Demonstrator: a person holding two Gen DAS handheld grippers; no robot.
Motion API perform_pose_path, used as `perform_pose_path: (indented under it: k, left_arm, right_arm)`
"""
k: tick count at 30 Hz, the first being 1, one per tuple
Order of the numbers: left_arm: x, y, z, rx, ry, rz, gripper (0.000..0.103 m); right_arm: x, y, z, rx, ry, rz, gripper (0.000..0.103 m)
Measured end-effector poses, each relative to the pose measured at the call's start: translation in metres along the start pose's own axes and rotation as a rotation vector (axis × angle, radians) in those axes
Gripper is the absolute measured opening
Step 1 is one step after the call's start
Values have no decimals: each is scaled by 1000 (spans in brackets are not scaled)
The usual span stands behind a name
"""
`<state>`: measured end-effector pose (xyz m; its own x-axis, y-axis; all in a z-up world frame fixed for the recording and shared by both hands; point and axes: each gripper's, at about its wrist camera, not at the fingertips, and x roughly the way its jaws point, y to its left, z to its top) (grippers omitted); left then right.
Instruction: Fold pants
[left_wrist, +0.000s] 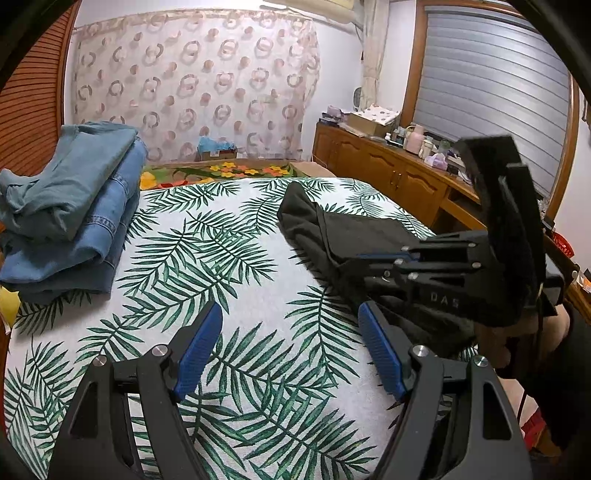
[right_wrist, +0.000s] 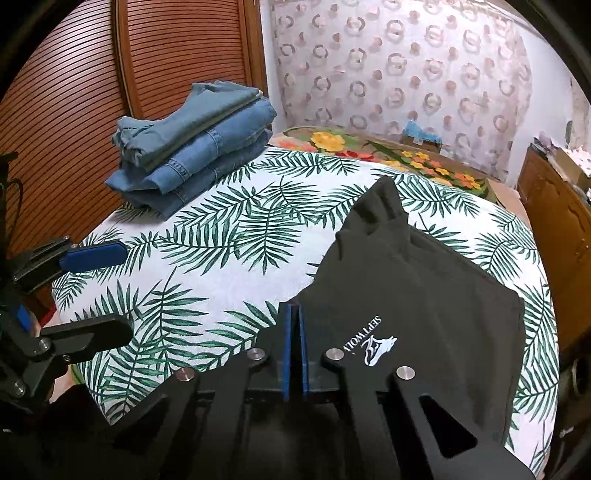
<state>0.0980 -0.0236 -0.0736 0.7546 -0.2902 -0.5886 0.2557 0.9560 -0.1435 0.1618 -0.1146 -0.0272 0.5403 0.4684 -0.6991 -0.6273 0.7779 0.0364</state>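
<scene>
Black pants (right_wrist: 424, 288), folded into a compact shape with a white logo (right_wrist: 373, 343) on top, lie on the right half of the palm-leaf bedspread (left_wrist: 221, 258). My right gripper (right_wrist: 294, 306) has its blue pads pressed together on the near left edge of the black pants. In the left wrist view the right gripper (left_wrist: 364, 258) rests across the black pants (left_wrist: 325, 229), with a hand (left_wrist: 517, 339) holding it. My left gripper (left_wrist: 290, 310) hovers open over bare bedspread to the left of the pants, nothing between its fingers. From the right wrist the left gripper (right_wrist: 107, 291) shows at the far left.
A stack of folded blue jeans (left_wrist: 74, 206) sits at the bed's far left corner, beside a louvred wooden door (right_wrist: 66, 110). A floral blanket (right_wrist: 388, 147) covers the far end of the bed. A wooden cabinet (left_wrist: 388, 173) crowded with small items runs along the right.
</scene>
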Motion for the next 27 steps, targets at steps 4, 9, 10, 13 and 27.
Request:
perform_pose_path:
  k: [4,9,10,13,27]
  left_arm:
    - [3,-4,-1,3,7,-4,77]
    - [5,-9,-3,11,13,-15,77]
    - [5,-11,-3,12,14,-17,77]
    - [6,-14,-5,18,16,-23,77]
    - [16,-24,-10,35,48,-42,77]
  right_arm:
    - [-13,-7,2,9,-30,-15,2]
    - [-30,-22,8,10,-56,-64,2]
    - [-33,-26,9,12,-60,-80,2]
    - [-41,-40,12,33,-71,-112,2]
    - [-40,-89,17,62,-45,-302,2]
